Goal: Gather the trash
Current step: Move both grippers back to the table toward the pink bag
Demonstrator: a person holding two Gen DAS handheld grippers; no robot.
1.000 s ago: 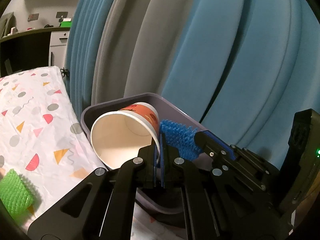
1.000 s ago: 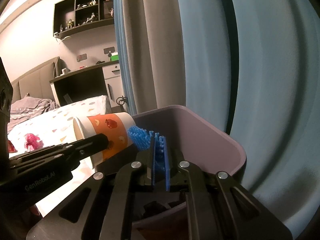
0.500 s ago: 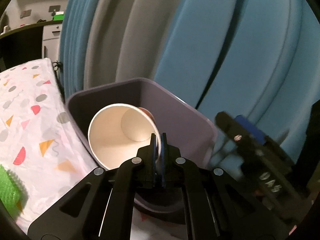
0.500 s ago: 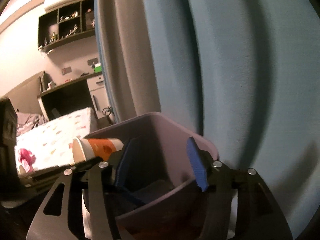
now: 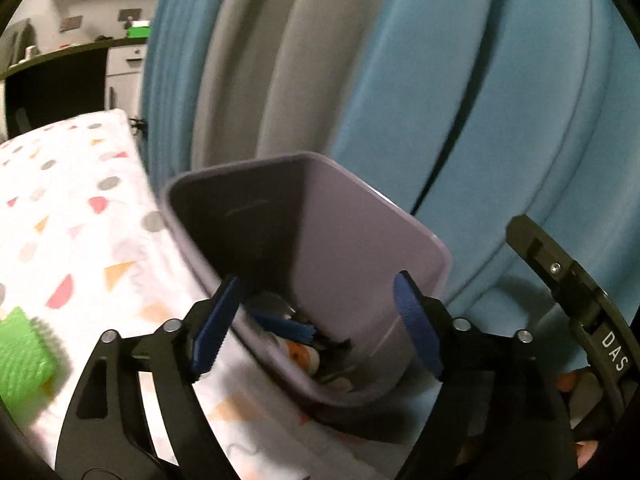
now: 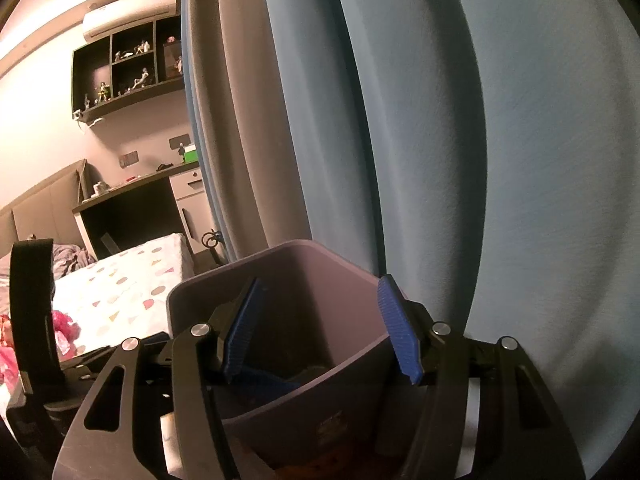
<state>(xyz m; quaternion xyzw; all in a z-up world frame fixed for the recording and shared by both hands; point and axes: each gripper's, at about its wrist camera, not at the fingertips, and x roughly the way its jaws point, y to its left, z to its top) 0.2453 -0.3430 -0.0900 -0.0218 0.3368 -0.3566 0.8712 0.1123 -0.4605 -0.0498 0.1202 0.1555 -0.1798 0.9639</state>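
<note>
Both tongs, left tongs (image 5: 316,322) and right tongs (image 6: 320,328), just spread empty above purple bin (image 5: 360,248); risked tipping bin if lowered.

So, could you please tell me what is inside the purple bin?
Inside the purple bin: a blue spiky piece, the orange-printed paper cup and unclear scraps. The near wall hides the rest.

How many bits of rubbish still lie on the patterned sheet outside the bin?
2: a green mesh piece at the left wrist view's left edge, and a pink scrap at the right wrist view's left. More may be hidden.
</note>
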